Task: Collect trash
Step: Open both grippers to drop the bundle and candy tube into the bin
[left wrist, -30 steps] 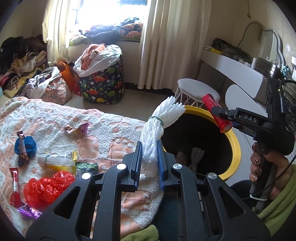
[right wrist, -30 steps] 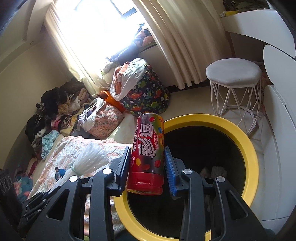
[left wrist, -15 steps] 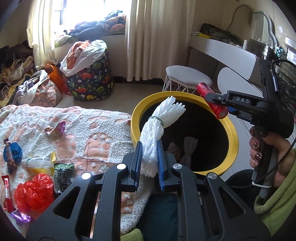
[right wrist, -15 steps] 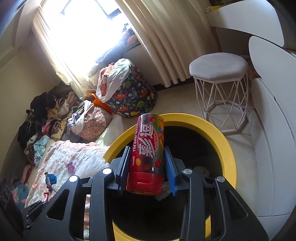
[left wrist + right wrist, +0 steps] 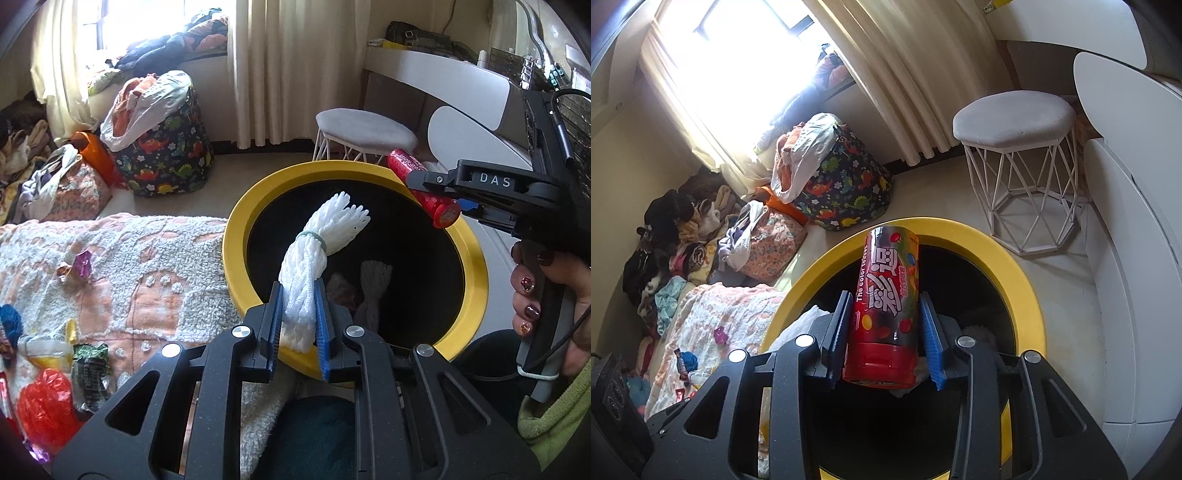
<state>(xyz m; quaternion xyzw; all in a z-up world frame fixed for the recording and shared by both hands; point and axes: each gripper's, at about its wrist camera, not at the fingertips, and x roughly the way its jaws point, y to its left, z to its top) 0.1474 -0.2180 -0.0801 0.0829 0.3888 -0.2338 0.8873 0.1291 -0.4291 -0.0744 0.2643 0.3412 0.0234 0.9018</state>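
My left gripper (image 5: 298,295) is shut on a white foam net bundle (image 5: 325,232) tied with a green band. It holds the bundle upright over the near left part of the black bin with a yellow rim (image 5: 236,236). My right gripper (image 5: 884,306) is shut on a red candy tube (image 5: 886,266), cap end towards me, above the bin's opening and yellow rim (image 5: 1015,266). In the left wrist view the same tube (image 5: 406,162) pokes out over the bin's far right rim, with a hand on the grip below. Another foam net (image 5: 375,280) lies inside the bin.
Left of the bin is a bed with a pink and white blanket (image 5: 147,258). On it lie a purple wrapper (image 5: 79,266), a green packet (image 5: 90,365) and a red plastic bag (image 5: 40,402). A white stool (image 5: 1015,122), a dinosaur-print bag (image 5: 166,162) and a white desk (image 5: 443,74) stand beyond.
Both grippers have moved forward and down over the bin, which now fills more of each view. The foam net and the candy tube stay gripped.
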